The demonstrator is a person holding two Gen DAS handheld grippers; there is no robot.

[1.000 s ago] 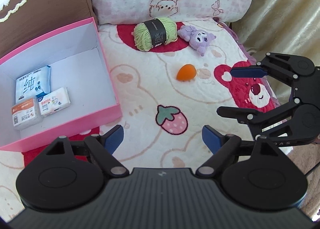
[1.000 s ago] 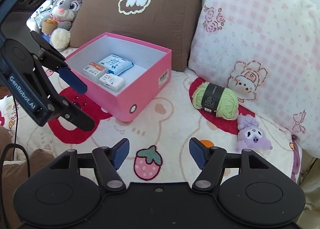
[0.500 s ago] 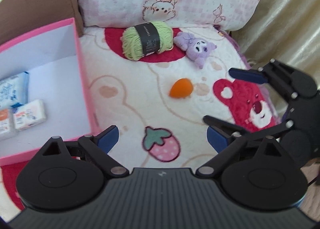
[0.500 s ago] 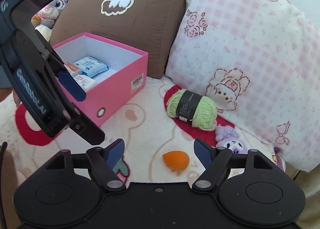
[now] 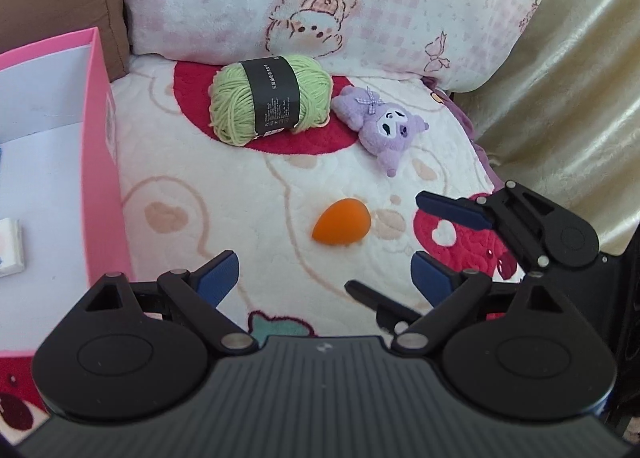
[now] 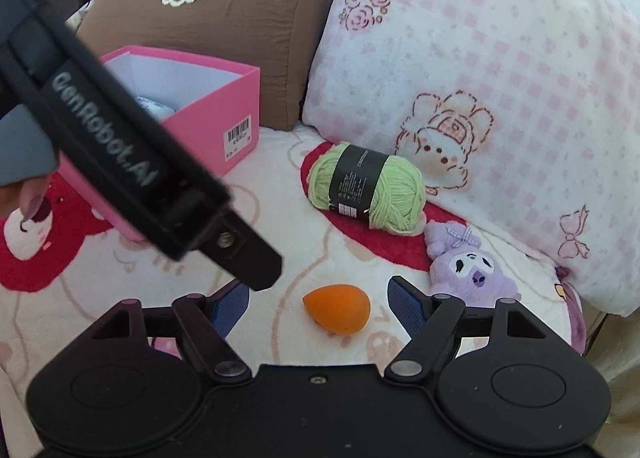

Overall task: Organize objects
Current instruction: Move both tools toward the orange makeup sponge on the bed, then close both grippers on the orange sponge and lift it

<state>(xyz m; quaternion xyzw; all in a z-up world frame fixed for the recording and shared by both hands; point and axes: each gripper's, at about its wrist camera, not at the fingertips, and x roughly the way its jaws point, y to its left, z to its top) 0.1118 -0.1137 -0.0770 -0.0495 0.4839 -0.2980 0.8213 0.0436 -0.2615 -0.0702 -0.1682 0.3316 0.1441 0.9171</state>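
Sponge (image 6: 337, 308), orange and egg-shaped, lies on the blanket (image 6: 280, 226) between the spread fingers of the right tongs (image 6: 318, 300), untouched. Left tongs (image 5: 326, 272) are spread too, empty, sponge ahead, pink box (image 5: 102, 194) left

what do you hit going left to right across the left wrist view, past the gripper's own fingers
pink box → green yarn ball → orange sponge egg → purple plush toy → right gripper
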